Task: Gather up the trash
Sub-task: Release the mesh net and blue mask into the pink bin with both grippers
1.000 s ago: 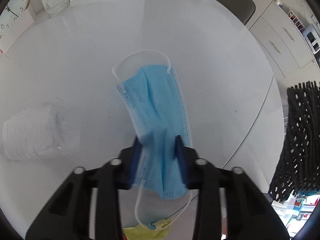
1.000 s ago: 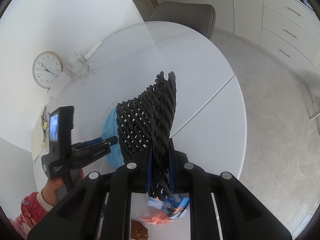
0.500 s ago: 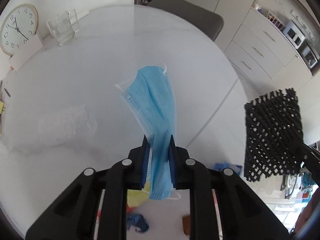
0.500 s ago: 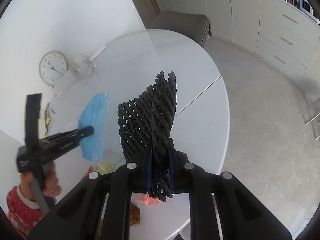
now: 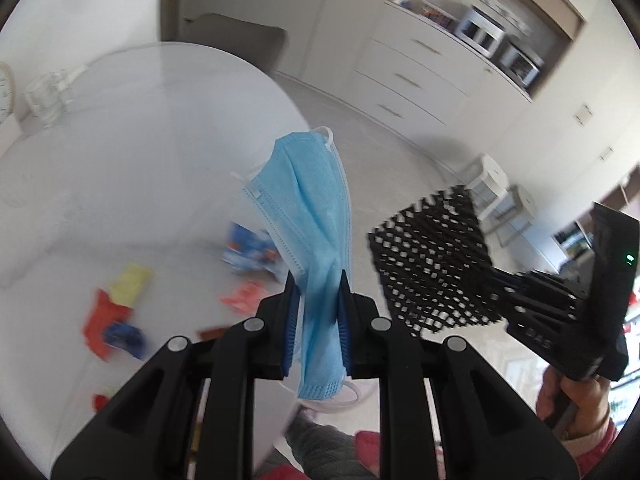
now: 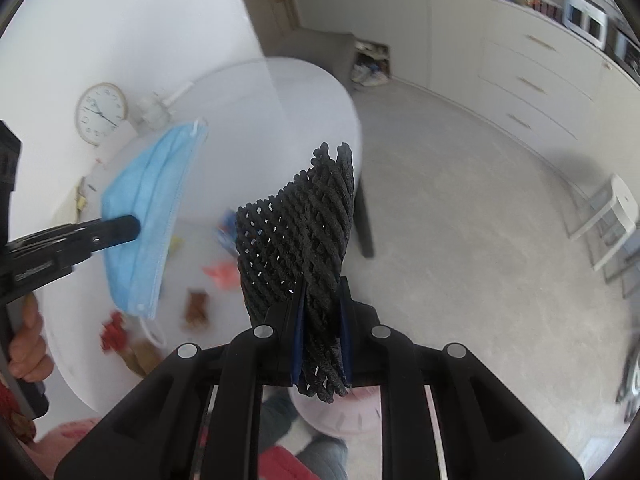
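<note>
Left gripper (image 5: 318, 300) first: its black fingers with blue pads are clamped tight on a crumpled light-blue disposable face mask with white ear loops (image 5: 308, 216), which sticks up past the fingertips while its bottom edge hangs out behind the pads. Off to that gripper's right, the right gripper (image 5: 500, 280) shows up side-on, pinching a black foam mesh net sleeve (image 5: 432, 268), and a hand in a pink sleeve (image 5: 576, 400) wraps its handle. Down and to the left of the left gripper sits a round white table (image 5: 140, 152) with blurry scraps on it: a blue and orange wrapper (image 5: 250, 254) just past the fingertips, a small coral-pink scrap (image 5: 244, 296) next to it, a yellow scrap (image 5: 130, 282) and a red and blue crumpled wrapper (image 5: 112, 328) further left

Over on the right wrist cam, the right gripper (image 6: 322, 308) is squeezed shut on that same net sleeve (image 6: 296, 228), which is twisted and stands up well beyond the pads. To its left the left gripper (image 6: 132, 228) comes in from the edge with the mask (image 6: 148, 216) pinched in it and dangling. Table (image 6: 280, 120) is below and left of both, with a brown scrap (image 6: 196, 306), a coral one (image 6: 220, 272) and a red one (image 6: 114, 330) lying between the two grippers. Round wall clock (image 6: 102, 114) is propped at the far back, pretty blurry
</note>
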A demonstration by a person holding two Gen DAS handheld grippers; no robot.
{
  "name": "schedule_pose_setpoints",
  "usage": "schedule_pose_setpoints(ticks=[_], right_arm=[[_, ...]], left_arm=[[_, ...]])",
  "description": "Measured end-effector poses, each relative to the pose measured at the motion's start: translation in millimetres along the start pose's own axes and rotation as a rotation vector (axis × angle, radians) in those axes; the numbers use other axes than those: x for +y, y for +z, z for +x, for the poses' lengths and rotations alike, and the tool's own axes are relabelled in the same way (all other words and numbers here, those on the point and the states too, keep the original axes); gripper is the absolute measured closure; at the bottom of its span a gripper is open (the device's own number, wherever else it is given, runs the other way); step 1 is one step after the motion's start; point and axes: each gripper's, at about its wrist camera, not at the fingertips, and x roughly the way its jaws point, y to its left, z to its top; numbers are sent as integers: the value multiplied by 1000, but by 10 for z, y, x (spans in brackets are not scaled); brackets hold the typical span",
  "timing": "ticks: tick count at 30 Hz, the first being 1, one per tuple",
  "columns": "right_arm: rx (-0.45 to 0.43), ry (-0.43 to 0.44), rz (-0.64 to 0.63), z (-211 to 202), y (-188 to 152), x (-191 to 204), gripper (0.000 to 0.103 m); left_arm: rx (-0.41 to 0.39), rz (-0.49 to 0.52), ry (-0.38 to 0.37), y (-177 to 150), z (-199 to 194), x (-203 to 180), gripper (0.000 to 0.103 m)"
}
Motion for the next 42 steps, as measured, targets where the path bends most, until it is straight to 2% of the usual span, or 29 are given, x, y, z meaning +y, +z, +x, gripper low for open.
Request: schedule_pose_setpoints(ticks=[6,11,13,16,18,20,23,28,33,35,37,42], right_arm=[[108,-8,27,279,-534,-316,86],[204,-17,-5,765,-857,-415,83],[247,-15,-18,1002,-964,-435,74],[289,-23,-30,1234,-1094,-455,50],[303,-31,-37,1311,-1124,-440,45],[298,-37,-39,1299,-1135,-448,31],[251,-61,-41,1156,-1084,-443,20],[188,-93,-15,860,-970,-559,10],[139,-103,28,580,-854,-709,8],[127,-93,54,508,-813,-759,8],[117,-87,77,449,-792,-813,8],[94,-85,116,383,-752,-909,8]], left_arm=[[119,58,-10,-371,383,-458,85],[135,63,5,-499,397,-593,85],[131,64,18,-582,378,-705,85],[137,62,36,-644,381,-725,85],[149,60,44,-639,419,-702,85],[158,57,47,-644,434,-679,85],[171,55,44,-656,464,-679,85],[202,68,17,-681,580,-733,85],[226,104,1,-722,680,-855,85],[236,114,16,-733,709,-886,68],[242,127,54,-744,733,-908,31],[224,154,84,-751,712,-931,17]])
